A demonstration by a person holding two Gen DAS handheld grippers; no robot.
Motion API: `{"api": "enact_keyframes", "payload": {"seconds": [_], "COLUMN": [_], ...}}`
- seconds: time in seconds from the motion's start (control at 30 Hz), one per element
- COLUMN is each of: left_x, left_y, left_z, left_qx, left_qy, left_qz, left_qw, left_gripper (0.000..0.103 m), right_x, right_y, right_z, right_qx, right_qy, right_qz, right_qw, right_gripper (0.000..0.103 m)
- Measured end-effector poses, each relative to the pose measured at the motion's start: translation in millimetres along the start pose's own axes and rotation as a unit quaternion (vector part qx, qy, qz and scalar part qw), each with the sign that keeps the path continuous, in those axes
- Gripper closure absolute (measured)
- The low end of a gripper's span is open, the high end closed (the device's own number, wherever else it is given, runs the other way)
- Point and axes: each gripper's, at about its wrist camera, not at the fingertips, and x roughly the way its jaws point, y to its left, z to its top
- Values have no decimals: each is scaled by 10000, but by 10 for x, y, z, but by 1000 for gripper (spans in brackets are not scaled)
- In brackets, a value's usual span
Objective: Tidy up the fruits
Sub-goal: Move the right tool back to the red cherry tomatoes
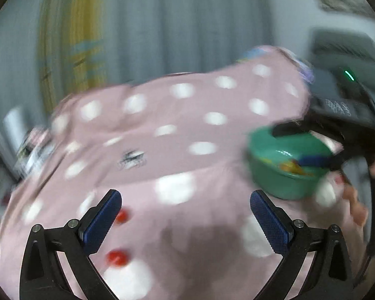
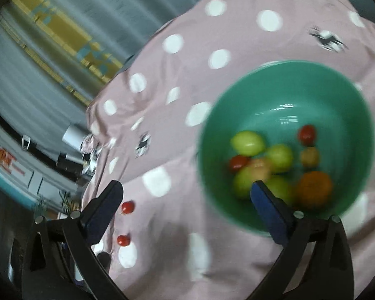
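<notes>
Two tools show, each spread wide with nothing between its pads. The right tool (image 2: 186, 195) hangs over the near rim of the bowl (image 2: 285, 82), one pad above the fruit and the other out over the cloth (image 2: 177, 135). The left tool (image 1: 186, 203) is over bare cloth, well to the left of the bowl (image 1: 270, 175); in its blurred view the right tool (image 1: 302, 145) reaches across the bowl from the far side.

Inside the bowl lie several green fruits (image 2: 248, 143), a few small red ones (image 2: 306, 134) and an orange one (image 2: 314, 188).

Left of the bowl, two red fruits (image 2: 128, 207) rest on the pink dotted cloth, one nearer the camera (image 2: 123, 240), both just beside the right tool's left pad.
</notes>
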Motion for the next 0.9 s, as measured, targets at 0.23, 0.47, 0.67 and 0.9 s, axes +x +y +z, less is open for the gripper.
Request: {"api": "enact_keyframes", "payload": {"seconds": [0.23,0.47,0.67,0.9], "left_x": [30,99,101,208], "left_y": [693,916,1058,1086], "left_z": [-72,-251,-452,-657], "left_qx": [-824,-686,-728,-1167], "left_qy": [559,1185,1198,1362], "left_qz": [-169,-450,-171,-332], "left_qw": [9949,9896,9900,9832], "left_gripper": [1,1,1,1], "right_x": [577,1309,1744,2062], "right_y": [685,1220,1187,1255], "right_z": [-283,-496,-591,-698], "right_qx": [-361,-1079,-1246,-815], "right_qy": [822,1686,2005,2084], "right_qz": [910,1097,650,572], "right_qw": [9918,9736,9696,9730], "right_gripper": [0,7,33,46]}}
